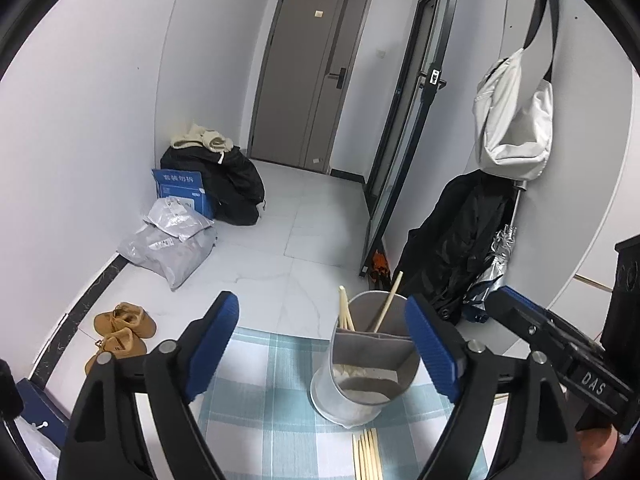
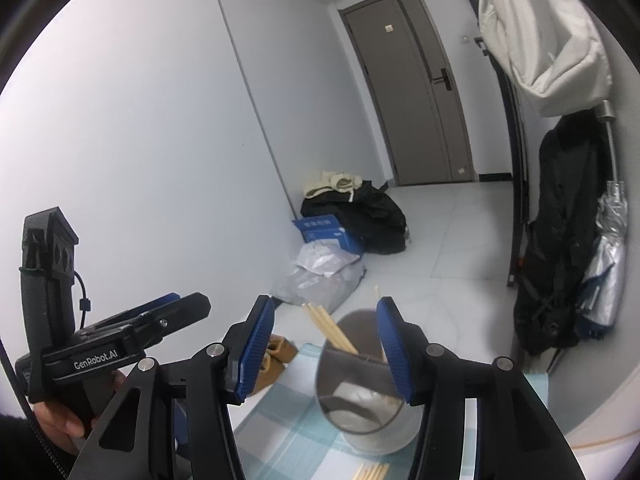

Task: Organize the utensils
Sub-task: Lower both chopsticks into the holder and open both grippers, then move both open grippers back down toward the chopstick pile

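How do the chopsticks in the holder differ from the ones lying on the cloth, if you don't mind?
The chopsticks in the holder stand leaning at different angles; the chopsticks on the cloth lie flat, side by side. The former sit split across the holder's compartments; the latter form one loose bundle. Both look like pale wood.

- A pale blue-and-white plaid is shown on the tablecloth.
- Grey metal is seen on the divided utensil holder.
- Light wood is seen on the chopsticks.
- Blue pads are borne on black gripper fingers.
- Tan is seen on the slippers, at nine o'clock.
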Demonstrator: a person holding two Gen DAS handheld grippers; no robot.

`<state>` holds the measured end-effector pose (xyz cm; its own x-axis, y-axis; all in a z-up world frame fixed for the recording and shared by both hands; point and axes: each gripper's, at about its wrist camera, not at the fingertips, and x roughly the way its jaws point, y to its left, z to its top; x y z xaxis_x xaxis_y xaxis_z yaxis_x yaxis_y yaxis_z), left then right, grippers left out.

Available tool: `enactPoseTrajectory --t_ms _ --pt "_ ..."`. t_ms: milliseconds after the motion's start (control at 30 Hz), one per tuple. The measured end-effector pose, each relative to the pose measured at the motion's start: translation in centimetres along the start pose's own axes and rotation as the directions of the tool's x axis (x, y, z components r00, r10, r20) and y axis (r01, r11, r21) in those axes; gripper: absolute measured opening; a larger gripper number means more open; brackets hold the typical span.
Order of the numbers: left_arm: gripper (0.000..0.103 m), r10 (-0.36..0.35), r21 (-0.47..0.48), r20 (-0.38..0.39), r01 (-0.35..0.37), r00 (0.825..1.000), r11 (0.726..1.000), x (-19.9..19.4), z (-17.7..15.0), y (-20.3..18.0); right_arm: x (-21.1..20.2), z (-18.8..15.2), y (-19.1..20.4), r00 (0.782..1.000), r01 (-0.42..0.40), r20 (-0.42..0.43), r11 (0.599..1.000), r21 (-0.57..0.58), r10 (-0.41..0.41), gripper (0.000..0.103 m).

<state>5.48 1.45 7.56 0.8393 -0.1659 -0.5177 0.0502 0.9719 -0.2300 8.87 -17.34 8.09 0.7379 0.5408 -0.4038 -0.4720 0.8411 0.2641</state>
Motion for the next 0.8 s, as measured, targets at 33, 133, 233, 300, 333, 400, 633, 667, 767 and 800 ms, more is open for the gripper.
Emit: enactPoseTrajectory --t_ms 33,133,233,300,333,400,633,667,767,800 --pt "0.089 0.004 0.004 0.002 -0.004 1.0 1.0 -0.2 -0.1 -0.1 -0.4 -0.3 0.2 1.0 0.004 0.003 1.0 0.002 -0.004 0.053" --pt "0.092 0.012 0.007 0.006 -0.012 1.0 1.0 -0.8 -0.7 -0.3 -1.7 -1.2 0.6 1.0 0.019 0.01 1.0 0.006 -0.019 0.055" --pt "0.097 0.029 0.017 0.01 -0.03 1.0 0.999 -1.3 -1.6 -0.6 -3.1 -2.1 0.8 0.999 0.032 0.024 0.999 0.012 -0.032 0.062" --pt "0.099 0.04 0.025 0.012 -0.04 0.999 0.999 -1.5 -2.2 -0.8 -3.8 -2.6 0.9 0.999 0.042 0.031 0.999 0.016 -0.042 0.064" --pt "0.099 0.045 0.028 0.016 -0.045 0.999 0.999 -1.7 -2.6 -0.9 -4.2 -3.1 0.9 0.998 0.047 0.035 0.999 0.019 -0.047 0.067" --pt "0.1 0.053 0.034 0.018 -0.054 0.998 0.998 -1.8 -3.4 -0.9 -4.9 -3.9 0.9 0.998 0.059 0.037 0.998 0.026 -0.06 0.072" --pt "0.102 0.094 0.044 0.026 -0.095 0.995 0.995 -2.5 -5.4 -1.2 -6.0 -7.3 0.3 0.994 0.107 0.014 0.993 0.054 -0.108 0.075" --pt "0.102 0.095 0.047 0.026 -0.096 0.995 0.994 -2.4 -5.7 -1.2 -6.0 -7.9 0.2 0.994 0.113 0.004 0.992 0.056 -0.113 0.075" --pt "0.102 0.093 0.056 0.002 -0.093 0.996 0.994 -2.1 -6.7 -1.3 -5.9 -9.2 0.2 0.991 0.132 -0.021 0.99 0.053 -0.131 0.075" --pt "0.102 0.095 0.06 -0.003 -0.094 0.995 0.994 -2.0 -7.0 -1.3 -5.9 -9.5 0.1 0.99 0.138 -0.028 0.989 0.052 -0.136 0.076"
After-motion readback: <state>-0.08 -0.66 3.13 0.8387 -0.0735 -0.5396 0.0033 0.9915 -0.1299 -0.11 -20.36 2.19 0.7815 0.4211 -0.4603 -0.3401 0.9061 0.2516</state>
